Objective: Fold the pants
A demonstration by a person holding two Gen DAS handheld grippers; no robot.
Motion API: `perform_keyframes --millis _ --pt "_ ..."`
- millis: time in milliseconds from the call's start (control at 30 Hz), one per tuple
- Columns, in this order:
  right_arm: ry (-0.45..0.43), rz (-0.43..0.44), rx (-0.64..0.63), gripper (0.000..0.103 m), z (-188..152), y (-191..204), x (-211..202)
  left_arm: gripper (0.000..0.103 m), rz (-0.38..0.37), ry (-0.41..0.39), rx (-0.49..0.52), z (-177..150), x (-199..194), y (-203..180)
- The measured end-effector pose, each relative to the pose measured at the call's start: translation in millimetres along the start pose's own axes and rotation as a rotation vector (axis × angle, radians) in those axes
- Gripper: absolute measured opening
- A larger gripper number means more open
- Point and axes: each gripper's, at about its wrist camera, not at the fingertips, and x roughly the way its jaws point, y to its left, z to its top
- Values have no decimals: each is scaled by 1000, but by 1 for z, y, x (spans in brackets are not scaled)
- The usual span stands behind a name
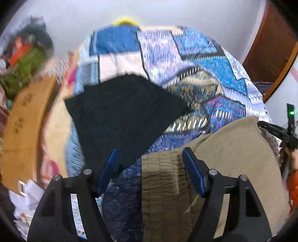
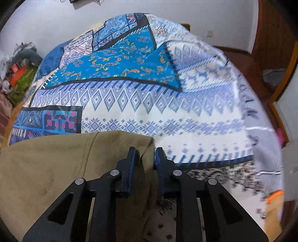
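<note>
Between the wide-apart jaws of the left gripper lies the gathered waistband edge of the khaki pants, close against the right-hand pad, while the other pad stands clear of the cloth over the quilt; nothing is held. Only this view shows the dark folded garment, which lies flat just beyond the left-hand jaw, and a second black gripper frame with a green light at the far right edge.

The right wrist view alone shows the right gripper with its jaws nearly together, a corner fold of the pants running up through the narrow gap; whether the pads actually press the fabric is hard to make out. The rest of the pants spreads to the left of those jaws and is cut off by the frame and the gripper body.

Everything rests on a bed covered by a patchwork quilt in blue, white and black prints. Beyond it are a white wall, a blurred heap of clutter at far left, and wooden trim at right.
</note>
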Motion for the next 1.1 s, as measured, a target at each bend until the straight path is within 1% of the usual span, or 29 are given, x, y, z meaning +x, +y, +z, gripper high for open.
perform_keyframes --millis 67,167,200,233,267,300,333,400,467,533,633,767,800,833,900,1000,1100 --pt "-31 3 -41 23 -1 7 -15 73 -25 -46 24 3 -20 -5" --pt "-58 48 -93 23 -6 23 -46 73 -49 -76 49 9 -38 -12" --pt "-68 83 -105 25 -8 31 -60 75 -55 -81 57 10 -42 -15" --pt "-75 111 -110 31 -9 36 -67 76 -63 -83 66 10 -44 -19" --pt "-82 140 -116 35 -10 43 -76 77 -75 -80 73 9 -45 -22" --pt "-92 183 -126 44 -12 52 -88 77 -83 -76 80 8 -45 -25" --pt "-96 215 -132 48 -11 60 -92 77 -90 -64 93 8 -43 -30" --pt "-83 293 -145 50 -11 80 -100 77 -92 -43 114 5 -37 -38" --pt "-50 352 -158 53 -8 100 -97 77 -92 -8 135 3 -26 -45" --pt "-12 385 -183 54 -9 118 -91 77 -78 9 147 0 -19 -49" --pt "55 385 -245 54 -17 141 -76 77 -61 32 167 -5 -8 -53" --pt "152 362 -297 54 -35 156 -57 78 -31 83 211 -18 9 -55" --pt "158 359 -300 54 -39 155 -56 79 -27 94 217 -21 12 -55" --pt "152 357 -294 57 -42 153 -58 81 -19 102 224 -24 14 -55" --pt "168 358 -282 60 -48 148 -65 83 -2 85 240 -30 11 -54" --pt "162 346 -270 61 -62 137 -77 84 18 63 262 -37 1 -52" --pt "163 339 -237 63 -74 124 -88 85 26 51 259 -45 -8 -46"
